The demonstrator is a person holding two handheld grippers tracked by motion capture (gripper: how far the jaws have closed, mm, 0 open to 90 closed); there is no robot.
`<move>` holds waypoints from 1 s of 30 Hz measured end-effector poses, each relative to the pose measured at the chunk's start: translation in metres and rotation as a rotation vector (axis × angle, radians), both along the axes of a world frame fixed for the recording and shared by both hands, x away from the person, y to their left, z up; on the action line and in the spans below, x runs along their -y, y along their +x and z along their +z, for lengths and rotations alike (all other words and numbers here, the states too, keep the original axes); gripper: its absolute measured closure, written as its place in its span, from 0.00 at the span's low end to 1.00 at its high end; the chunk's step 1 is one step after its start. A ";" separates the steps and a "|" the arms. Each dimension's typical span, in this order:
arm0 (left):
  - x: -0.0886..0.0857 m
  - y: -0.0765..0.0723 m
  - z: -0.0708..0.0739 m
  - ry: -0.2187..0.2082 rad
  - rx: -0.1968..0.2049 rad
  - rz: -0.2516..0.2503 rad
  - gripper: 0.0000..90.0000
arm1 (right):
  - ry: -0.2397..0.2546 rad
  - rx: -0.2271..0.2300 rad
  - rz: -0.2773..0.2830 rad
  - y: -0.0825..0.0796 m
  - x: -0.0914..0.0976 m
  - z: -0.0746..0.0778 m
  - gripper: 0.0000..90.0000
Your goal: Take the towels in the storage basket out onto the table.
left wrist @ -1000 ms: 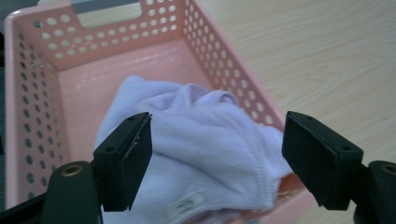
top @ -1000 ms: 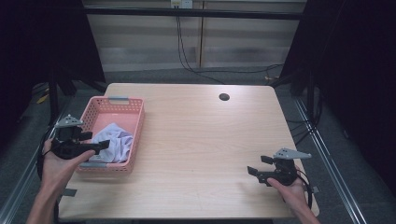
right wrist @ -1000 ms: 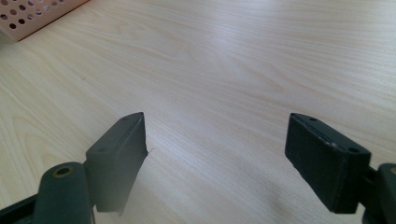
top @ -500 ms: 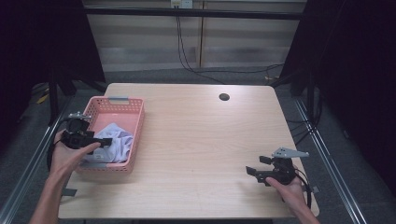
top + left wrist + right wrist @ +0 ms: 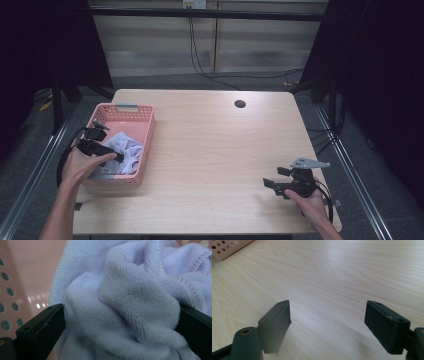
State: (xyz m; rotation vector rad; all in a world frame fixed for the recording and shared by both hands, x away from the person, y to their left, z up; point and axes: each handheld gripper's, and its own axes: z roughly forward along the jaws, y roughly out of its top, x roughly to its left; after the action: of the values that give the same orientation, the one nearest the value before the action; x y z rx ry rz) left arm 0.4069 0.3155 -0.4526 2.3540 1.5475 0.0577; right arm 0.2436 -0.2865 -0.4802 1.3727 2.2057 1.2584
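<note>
At the left of the high view, the left hand-held gripper (image 5: 116, 156) has just opened wide around the white towel (image 5: 127, 149) in the pink basket (image 5: 145, 145); the right hand-held gripper (image 5: 269, 184), lower right on the counter (image 5: 215, 150), stands wide and empty.

The towel (image 5: 130, 305) runs off the left gripper view's edges (top, right, bottom), hiding the basket (image 5: 22, 277) floor.

Wooden table (image 5: 210, 150), pink basket (image 5: 142, 145) on it

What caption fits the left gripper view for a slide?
Left hand-held gripper with open jaws on either side of a bunched pale lilac towel inside the pink basket.
</note>
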 end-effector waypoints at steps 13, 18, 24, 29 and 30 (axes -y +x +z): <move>0.015 0.015 -0.015 0.081 -0.094 -0.047 0.00 | -0.018 -0.003 0.028 0.001 -0.004 -0.001 0.23; 0.020 0.017 -0.015 0.106 -0.122 -0.048 0.00 | -0.021 -0.002 0.034 0.001 -0.004 0.000 0.23; 0.023 0.015 -0.010 0.102 -0.128 -0.083 0.15 | -0.032 -0.012 0.043 0.000 -0.005 -0.001 0.24; 0.026 0.010 -0.006 0.093 -0.092 -0.129 0.33 | -0.039 -0.014 0.054 0.001 -0.005 -0.001 0.26; 0.026 0.009 -0.005 0.092 -0.082 -0.137 0.36 | -0.038 -0.013 0.054 0.001 -0.005 -0.001 0.26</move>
State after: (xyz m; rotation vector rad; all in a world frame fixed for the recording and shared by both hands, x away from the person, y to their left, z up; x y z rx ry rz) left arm 0.4162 0.2899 -0.4577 2.5581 1.4437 0.0013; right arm 0.2444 -0.2814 -0.4809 1.3194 2.2772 1.2223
